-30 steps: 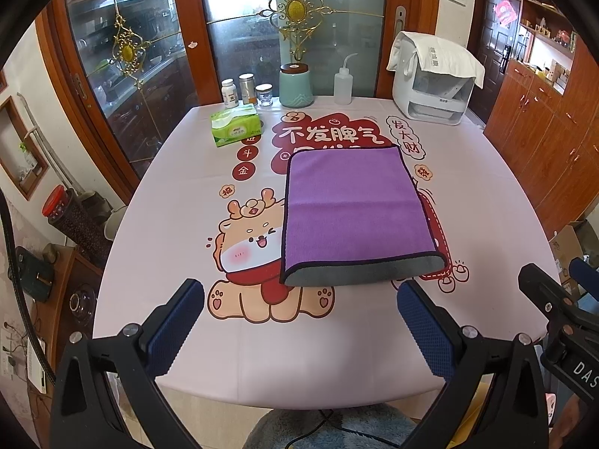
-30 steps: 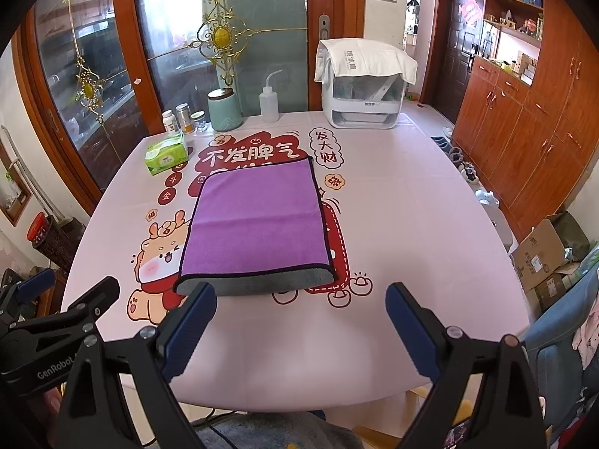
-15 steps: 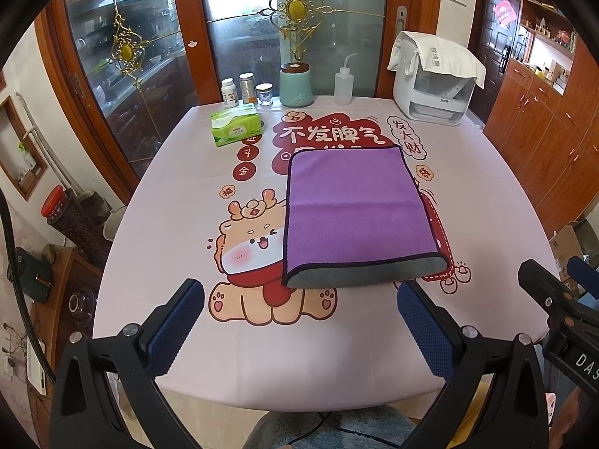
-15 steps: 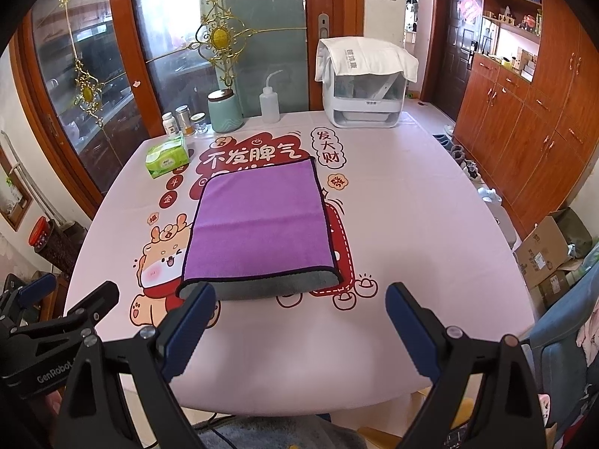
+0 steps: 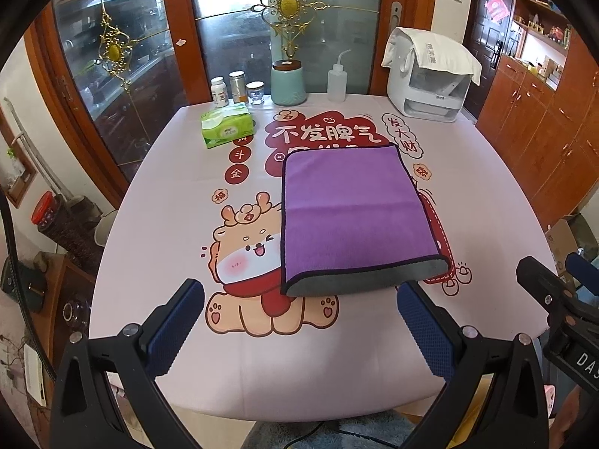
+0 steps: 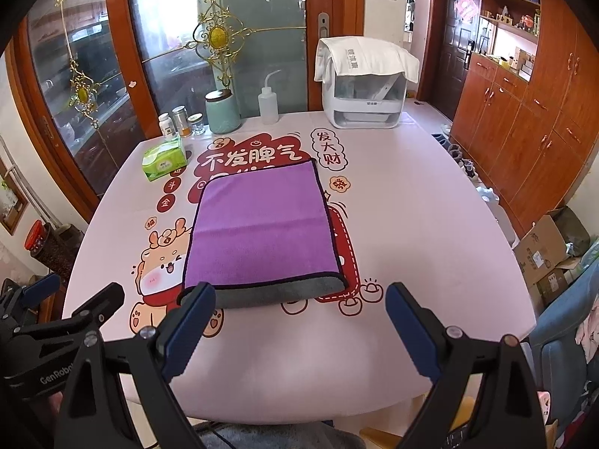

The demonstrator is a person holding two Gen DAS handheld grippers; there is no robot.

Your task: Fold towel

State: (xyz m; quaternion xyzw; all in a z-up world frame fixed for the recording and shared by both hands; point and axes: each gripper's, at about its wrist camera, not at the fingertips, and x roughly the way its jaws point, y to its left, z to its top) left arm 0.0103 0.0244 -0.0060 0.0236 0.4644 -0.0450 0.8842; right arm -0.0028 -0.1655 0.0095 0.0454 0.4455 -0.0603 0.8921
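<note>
Nearest: left gripper (image 5: 299,312) with blue-padded jaws spread wide, gripping nothing, poised above the near table edge; right gripper (image 6: 301,308) likewise wide apart and empty, its left pad overlapping the towel's near left corner in its own view — contact cannot be told. Middle: purple towel (image 5: 348,209), folded, grey underside showing along the near edge, lying flat on the cartoon-printed tablecloth (image 5: 157,224), just right of centre; far: green tissue pack (image 5: 224,130) on the left, small jars (image 5: 236,87), teal canister (image 5: 287,82), squeeze bottle (image 5: 337,84) — and a white appliance (image 5: 430,82) draped with white cloth at the far right.
</note>
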